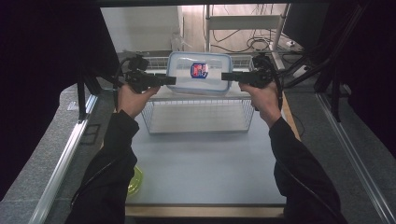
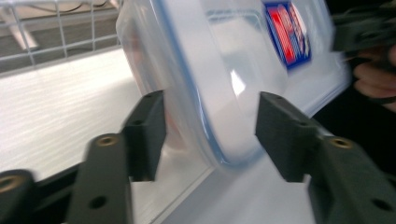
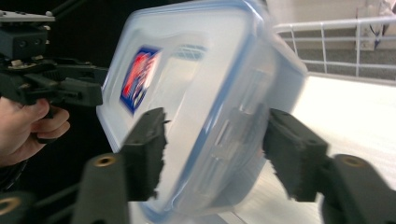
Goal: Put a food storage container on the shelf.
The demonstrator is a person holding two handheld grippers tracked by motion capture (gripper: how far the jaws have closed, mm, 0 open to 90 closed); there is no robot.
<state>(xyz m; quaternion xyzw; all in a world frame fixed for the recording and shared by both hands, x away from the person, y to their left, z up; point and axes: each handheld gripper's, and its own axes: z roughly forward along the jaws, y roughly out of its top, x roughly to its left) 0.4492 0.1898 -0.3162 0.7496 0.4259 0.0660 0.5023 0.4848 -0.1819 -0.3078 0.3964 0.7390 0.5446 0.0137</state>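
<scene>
Near you the worktop (image 1: pixel 205 163) lies bare, apart from something yellow-green (image 1: pixel 136 179) at its left edge. Beyond it, your left gripper (image 1: pixel 169 80) and right gripper (image 1: pixel 227 76) meet the short ends of the lidded plastic container (image 1: pixel 200 72), which sits on the upper shelf of the wire basket rack (image 1: pixel 198 114) at the worktop's far edge. In both gripper views the jaws stand apart around the container's rim with gaps visible, so neither is clamped yet. I judge you are about to grasp: close both together, with one jaw above the lid and one under the lip, and keep the container level. Its smooth walls may slip.
</scene>
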